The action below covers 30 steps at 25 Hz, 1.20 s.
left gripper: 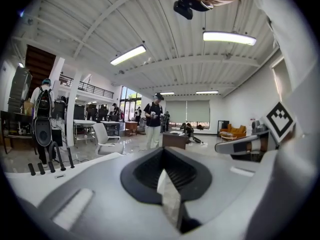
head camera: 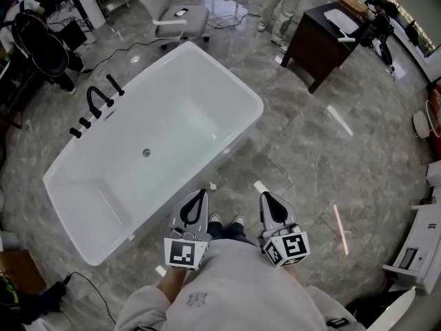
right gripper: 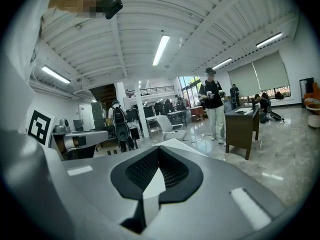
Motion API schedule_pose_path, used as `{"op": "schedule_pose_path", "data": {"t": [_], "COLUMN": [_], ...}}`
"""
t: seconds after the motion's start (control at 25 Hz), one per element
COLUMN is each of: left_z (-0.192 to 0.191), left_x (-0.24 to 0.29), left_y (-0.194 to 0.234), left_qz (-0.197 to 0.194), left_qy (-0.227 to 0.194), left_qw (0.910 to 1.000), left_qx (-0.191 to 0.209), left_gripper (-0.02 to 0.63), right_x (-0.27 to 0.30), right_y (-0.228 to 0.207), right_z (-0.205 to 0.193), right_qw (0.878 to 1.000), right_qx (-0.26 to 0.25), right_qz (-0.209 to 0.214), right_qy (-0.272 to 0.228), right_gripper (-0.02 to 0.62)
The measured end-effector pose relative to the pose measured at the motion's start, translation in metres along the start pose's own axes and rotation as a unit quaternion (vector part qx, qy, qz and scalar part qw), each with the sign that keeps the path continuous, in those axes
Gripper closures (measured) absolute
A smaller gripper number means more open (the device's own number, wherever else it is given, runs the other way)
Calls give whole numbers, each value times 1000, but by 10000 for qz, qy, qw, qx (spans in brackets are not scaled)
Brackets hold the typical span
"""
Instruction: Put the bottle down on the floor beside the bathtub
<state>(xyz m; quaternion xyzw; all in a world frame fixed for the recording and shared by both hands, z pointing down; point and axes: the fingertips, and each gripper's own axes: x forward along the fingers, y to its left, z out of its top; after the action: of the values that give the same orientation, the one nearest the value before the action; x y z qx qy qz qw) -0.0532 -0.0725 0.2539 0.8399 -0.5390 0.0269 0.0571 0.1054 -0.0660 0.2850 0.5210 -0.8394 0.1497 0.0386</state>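
- You stand at the long side of the white bathtub (head camera: 242,96), holding both tools close to your body and pointing away from you.
- The left tongs (head camera: 199,200) are pressed together with nothing between them; their own view (left gripper: 163,173) shows the two black pads meeting in a single seam.
- The right tongs (head camera: 270,203) are likewise together and empty, pads closed in their own view (right gripper: 157,170).
- Both tongs hang above the grey marble floor (head camera: 310,157), just beside the bathtub's near wall, with your shoes (head camera: 227,221) between them.
- No view lets you tell where the bottle is.
- The bathtub lies at a slant across the head view, its drain (head camera: 146,153) in the middle of the basin.
- A black faucet (head camera: 96,102) stands on the floor at the bathtub's far long side; the left gripper view catches it at its left edge (left gripper: 54,154).
- Beyond the bathtub stands a white chair (head camera: 170,10), and well to its right a dark table (head camera: 324,32).
- A person in light trousers (head camera: 282,2) stands between the chair and the table.
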Motion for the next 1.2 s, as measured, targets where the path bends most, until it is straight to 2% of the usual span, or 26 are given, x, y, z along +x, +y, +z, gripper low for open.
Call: {"op": "schedule_pose_path", "data": {"t": [0.24, 0.48, 1.2], "left_z": [3, -11, -7], "left_x": [-7, -12, -11], "left_y": [-5, -1, -2], "left_qz": [-36, -10, 62], "left_qy": [-79, -40, -51], "left_qw": [9999, 10000, 9999], "left_qx": [-132, -18, 60], "left_gripper": [557, 557, 557], "right_x": [-3, -1, -7], "right_y": [4, 10, 5], "right_z": [5, 10, 23], "right_qw": [9999, 9995, 9994], "right_qx": [-70, -124, -146], "right_qz": [93, 207, 122], "right_qy": [-92, -185, -283], "right_gripper": [598, 598, 598]}}
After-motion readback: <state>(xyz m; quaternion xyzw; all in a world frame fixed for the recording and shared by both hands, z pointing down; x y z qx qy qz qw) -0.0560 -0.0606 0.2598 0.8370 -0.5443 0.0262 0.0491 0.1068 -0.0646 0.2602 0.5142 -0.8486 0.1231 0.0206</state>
